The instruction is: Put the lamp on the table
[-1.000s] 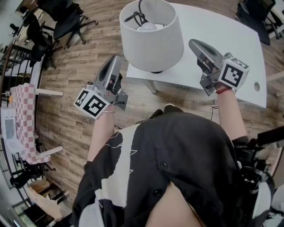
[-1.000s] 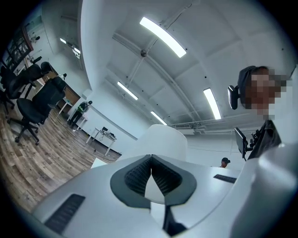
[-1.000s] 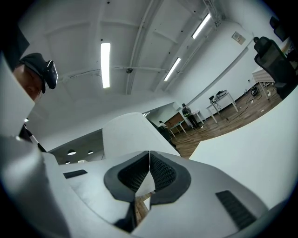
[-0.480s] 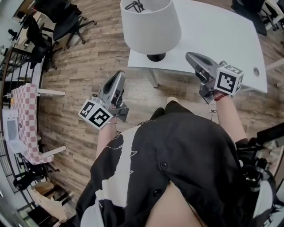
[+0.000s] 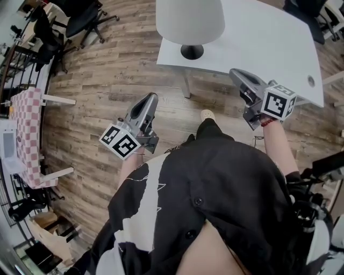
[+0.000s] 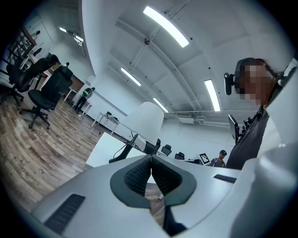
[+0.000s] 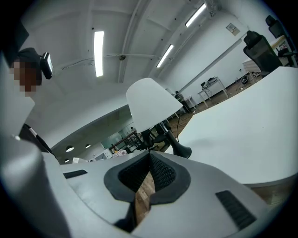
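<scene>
While their jaws press together on nothing, left gripper (image 5: pixel 151 99) and right gripper (image 5: pixel 236 74) hang before the person (image 5: pixel 215 188) | lamp (image 5: pixel 189 24) stands upright on table (image 5: pixel 269 43), near its corner, well apart from both | likely light, top-heavy, shade (image 5: pixel 207 13) easily dented | best held by stem (image 7: pixel 169 135) or base (image 5: pixel 192 52)

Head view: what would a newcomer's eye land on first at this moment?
The white-shaded lamp stands on its black base near the corner of the white table, at the top of the head view. Below it, the left tongs and the right tongs are both shut and empty, apart from the lamp, above the wooden floor.
</scene>
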The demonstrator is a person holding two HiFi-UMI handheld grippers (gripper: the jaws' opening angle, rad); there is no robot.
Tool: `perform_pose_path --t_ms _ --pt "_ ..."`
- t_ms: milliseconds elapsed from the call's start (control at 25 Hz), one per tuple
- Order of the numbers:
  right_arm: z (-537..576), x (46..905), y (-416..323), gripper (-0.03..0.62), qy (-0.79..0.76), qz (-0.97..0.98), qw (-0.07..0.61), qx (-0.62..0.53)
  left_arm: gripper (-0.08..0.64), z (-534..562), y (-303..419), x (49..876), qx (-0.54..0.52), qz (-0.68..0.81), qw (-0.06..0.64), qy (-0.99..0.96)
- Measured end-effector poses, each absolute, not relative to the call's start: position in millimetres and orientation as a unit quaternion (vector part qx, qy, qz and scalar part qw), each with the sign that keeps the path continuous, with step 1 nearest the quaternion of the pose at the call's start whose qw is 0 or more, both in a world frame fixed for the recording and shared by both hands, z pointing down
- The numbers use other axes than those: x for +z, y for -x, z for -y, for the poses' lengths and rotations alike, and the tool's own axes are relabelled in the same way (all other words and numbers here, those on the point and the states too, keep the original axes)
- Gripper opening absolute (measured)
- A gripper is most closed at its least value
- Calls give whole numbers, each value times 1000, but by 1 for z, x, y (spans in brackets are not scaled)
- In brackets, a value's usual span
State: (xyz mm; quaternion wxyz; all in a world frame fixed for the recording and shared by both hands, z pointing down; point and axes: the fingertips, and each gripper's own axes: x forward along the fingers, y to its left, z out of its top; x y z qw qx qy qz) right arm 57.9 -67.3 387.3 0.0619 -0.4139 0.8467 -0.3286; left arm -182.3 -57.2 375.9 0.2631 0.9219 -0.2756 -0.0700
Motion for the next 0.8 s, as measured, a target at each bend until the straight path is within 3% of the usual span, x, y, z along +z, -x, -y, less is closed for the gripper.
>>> perform_pose_path --t_ms 800 --pt "26 419 -26 16 405 -836 54 -365 15 19 201 398 -56 264 286 -920"
